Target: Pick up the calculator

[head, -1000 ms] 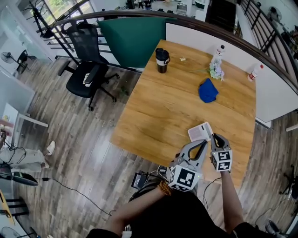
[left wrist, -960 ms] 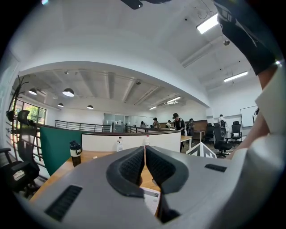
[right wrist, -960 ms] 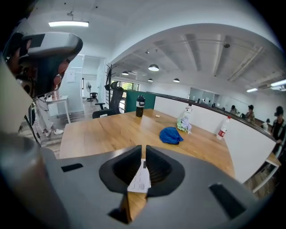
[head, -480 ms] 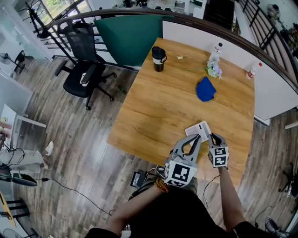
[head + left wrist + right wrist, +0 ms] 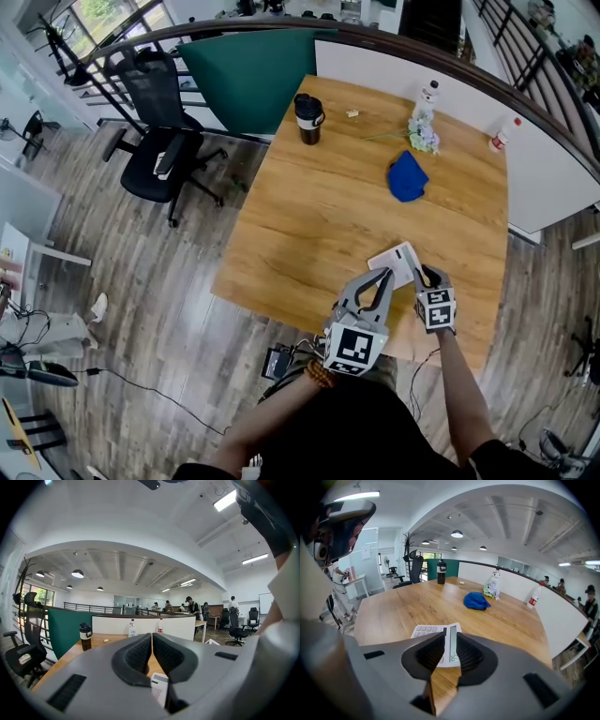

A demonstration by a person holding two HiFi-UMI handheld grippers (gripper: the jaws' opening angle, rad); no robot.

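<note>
Lining up over the calculator [image 5: 424, 631] near the wooden table's [image 5: 309, 206] front edge, the right gripper [image 5: 424, 276] has just been opening; its jaws stand spread, display end between them, not pinching. Thin, rigid white plastic, probably light and slick: pinch across its edges. Left gripper [image 5: 152, 637] is pressed together, empty.

My head camera looks steeply down from high above the table [image 5: 309, 216], with all of it in frame. My left camera sits low and level at the near edge, facing across to the cup [image 5: 85, 637]. My right camera tilts down, close over the calculator [image 5: 426, 631]. All three share cup, calculator and table.
</note>
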